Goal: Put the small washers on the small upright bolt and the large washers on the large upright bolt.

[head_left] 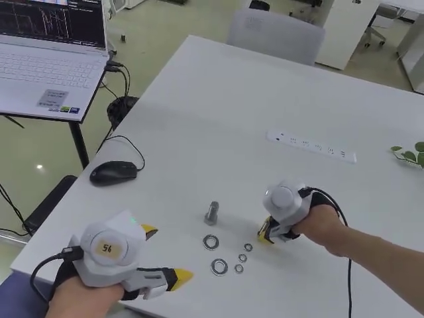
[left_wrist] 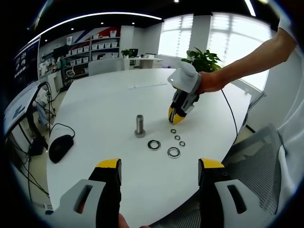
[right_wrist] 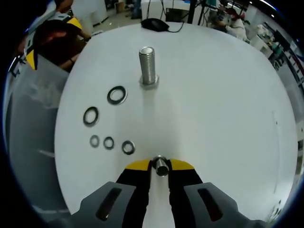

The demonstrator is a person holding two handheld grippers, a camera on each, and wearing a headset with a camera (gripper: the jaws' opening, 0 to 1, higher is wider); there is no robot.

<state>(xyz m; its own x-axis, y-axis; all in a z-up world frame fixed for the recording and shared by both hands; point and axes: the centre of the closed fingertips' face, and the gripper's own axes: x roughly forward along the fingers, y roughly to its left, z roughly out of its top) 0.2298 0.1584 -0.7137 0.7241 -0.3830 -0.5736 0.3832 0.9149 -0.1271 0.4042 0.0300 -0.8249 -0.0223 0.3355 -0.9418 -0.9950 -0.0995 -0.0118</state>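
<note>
A large steel bolt (head_left: 212,213) (left_wrist: 139,126) (right_wrist: 148,66) stands upright on the white table (head_left: 218,126). Just in front of it lie two large washers (head_left: 211,242) (head_left: 219,267) (right_wrist: 117,95) and three small washers (head_left: 242,258) (left_wrist: 177,137) (right_wrist: 109,142), all flat and apart. My right gripper (head_left: 266,233) (left_wrist: 175,115) (right_wrist: 161,164) points down to the table right of the small washers, shut on the small bolt (right_wrist: 161,167), which stands between its yellow tips. My left gripper (head_left: 165,253) (left_wrist: 159,171) is open near the front edge, nothing between its jaws.
A black mouse (head_left: 112,172) with its cable lies at the table's left edge. A white power strip (head_left: 311,146) sits far right, with plant leaves (head_left: 411,154) beyond it. A laptop (head_left: 50,59) stands on a side table; a grey chair (head_left: 275,33) is behind.
</note>
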